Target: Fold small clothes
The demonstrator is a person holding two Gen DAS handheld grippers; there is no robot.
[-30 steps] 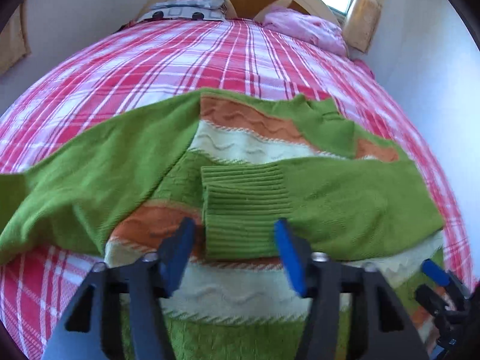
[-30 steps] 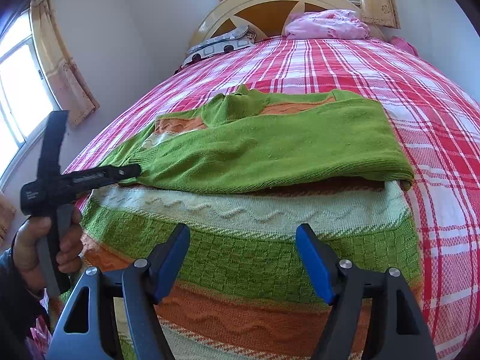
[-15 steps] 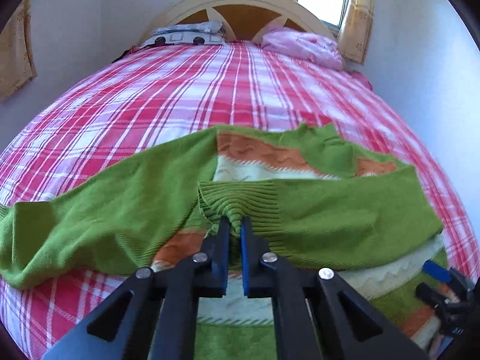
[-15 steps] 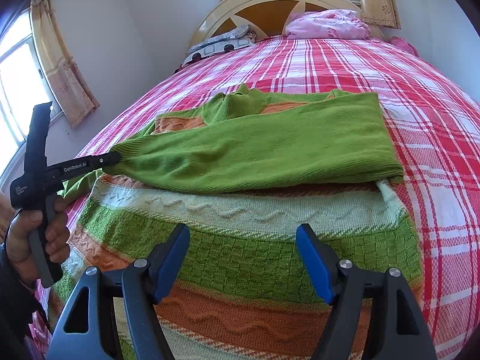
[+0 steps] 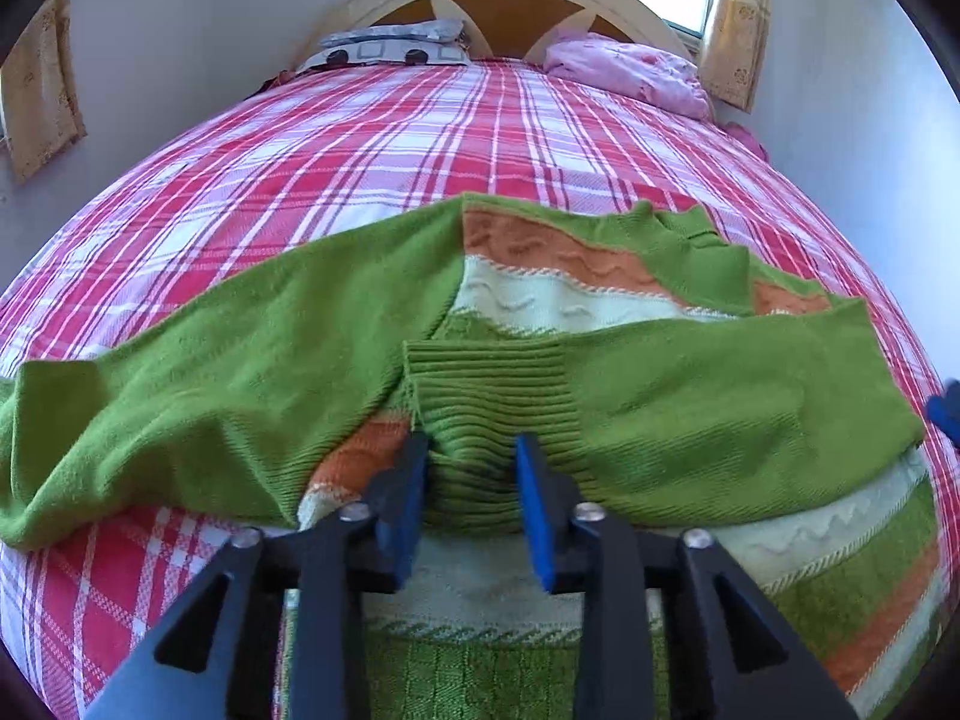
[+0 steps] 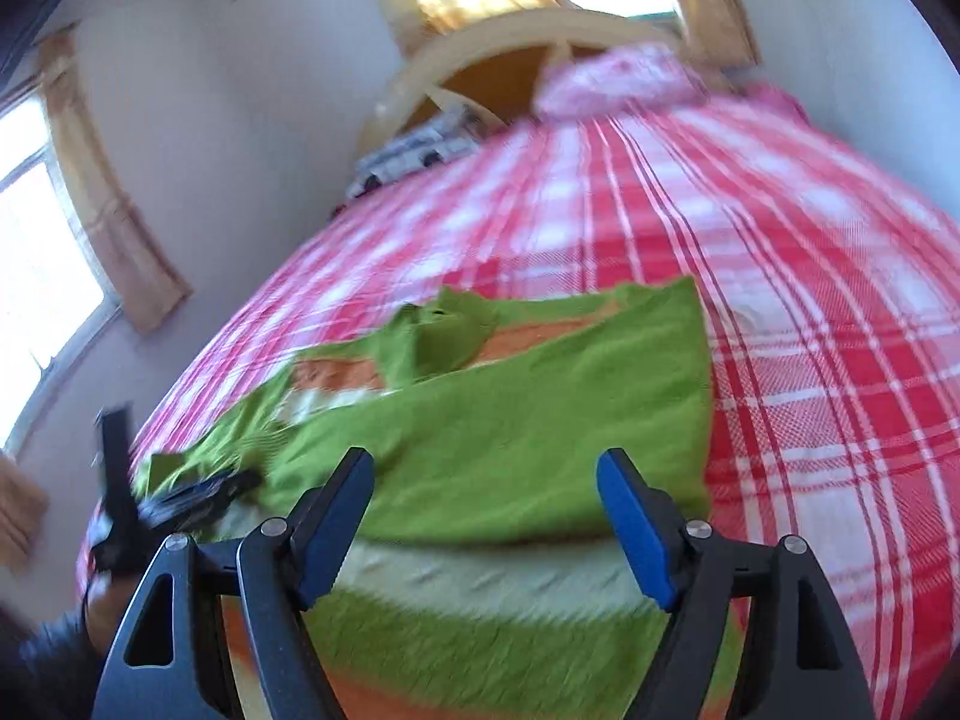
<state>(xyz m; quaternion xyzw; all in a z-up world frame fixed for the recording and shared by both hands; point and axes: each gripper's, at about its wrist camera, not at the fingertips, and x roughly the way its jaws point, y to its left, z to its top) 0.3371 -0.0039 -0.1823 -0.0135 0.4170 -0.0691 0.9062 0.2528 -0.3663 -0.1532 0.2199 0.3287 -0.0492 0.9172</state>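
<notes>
Change since earlier: your left gripper, clamped on the ribbed cuff half a second ago, has just been opening; the cuff lies between its jaws, unpinched.
Right gripper: your jaws stand wide and empty above the sweater; its view has swung upward, blurred.
Sweater: flat on the plaid bed.
Done: you have one sleeve folded across the chest.
Left: other sleeve spread outward; body unfolded.
</notes>
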